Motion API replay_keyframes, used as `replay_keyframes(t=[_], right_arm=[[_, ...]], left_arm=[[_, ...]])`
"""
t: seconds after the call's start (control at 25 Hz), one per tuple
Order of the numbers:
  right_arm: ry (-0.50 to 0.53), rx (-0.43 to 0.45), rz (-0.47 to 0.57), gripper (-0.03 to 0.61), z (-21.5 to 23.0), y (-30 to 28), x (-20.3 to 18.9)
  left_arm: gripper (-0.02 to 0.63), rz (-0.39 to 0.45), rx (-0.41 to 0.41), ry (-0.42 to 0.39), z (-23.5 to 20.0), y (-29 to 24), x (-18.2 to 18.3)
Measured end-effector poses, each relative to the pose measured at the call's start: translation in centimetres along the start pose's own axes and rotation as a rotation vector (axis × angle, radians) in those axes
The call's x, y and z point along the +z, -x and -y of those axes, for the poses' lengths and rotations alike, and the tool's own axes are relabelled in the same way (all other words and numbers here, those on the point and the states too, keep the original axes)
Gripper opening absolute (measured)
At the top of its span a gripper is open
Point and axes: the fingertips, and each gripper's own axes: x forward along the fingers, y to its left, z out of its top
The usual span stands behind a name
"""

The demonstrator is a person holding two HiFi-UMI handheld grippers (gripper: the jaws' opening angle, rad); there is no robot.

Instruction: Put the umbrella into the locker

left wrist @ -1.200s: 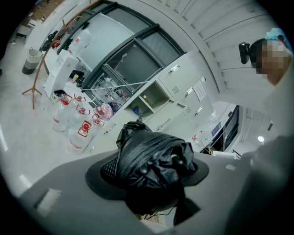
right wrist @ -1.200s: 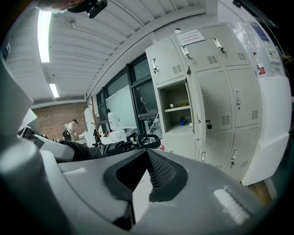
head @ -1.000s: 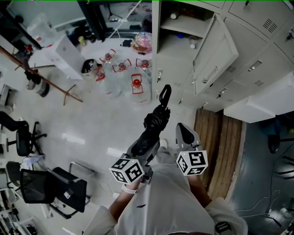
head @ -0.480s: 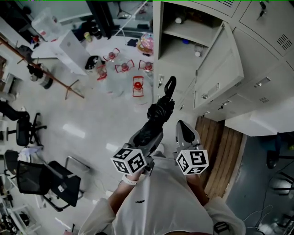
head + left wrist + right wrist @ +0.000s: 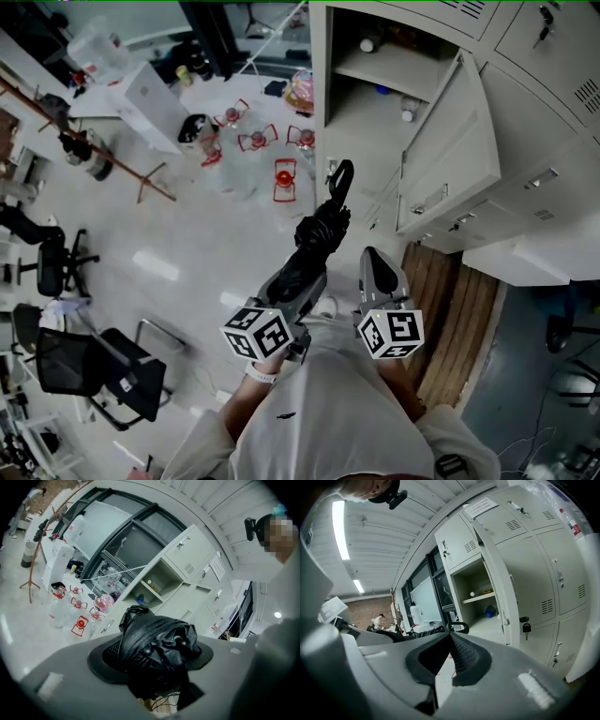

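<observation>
A black folded umbrella (image 5: 317, 242) points up the head view, its hooked handle (image 5: 339, 178) close to the open locker compartment (image 5: 367, 112). My left gripper (image 5: 292, 289) is shut on the umbrella's bundled fabric, which fills the space between its jaws in the left gripper view (image 5: 154, 641). Just right of the umbrella, my right gripper (image 5: 376, 266) has its jaws shut with nothing between them (image 5: 451, 640). The umbrella handle (image 5: 459, 626) shows just past its tips, with the open compartment (image 5: 480, 609) beyond.
The locker door (image 5: 450, 141) hangs open to the right of the compartment. A blue item (image 5: 382, 91) and a bottle (image 5: 408, 111) lie inside. Several red-capped water jugs (image 5: 282, 178) stand on the floor at the locker's left. Office chairs (image 5: 103, 375) stand lower left, wooden boards (image 5: 455, 300) right.
Both grippers and the umbrella have moved closer to the open locker. The left gripper has kept its hold and the right has stayed shut.
</observation>
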Motion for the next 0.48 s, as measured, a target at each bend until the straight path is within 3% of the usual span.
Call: replay_keyframes(t=[0.48], right_arm=[[0.029,-0.034,-0.006,0.002,1.4,-4.2,1.1]], left_arm=[[0.313,-0.013,-0.04,0.003,-1.6,-3.7,3.9]])
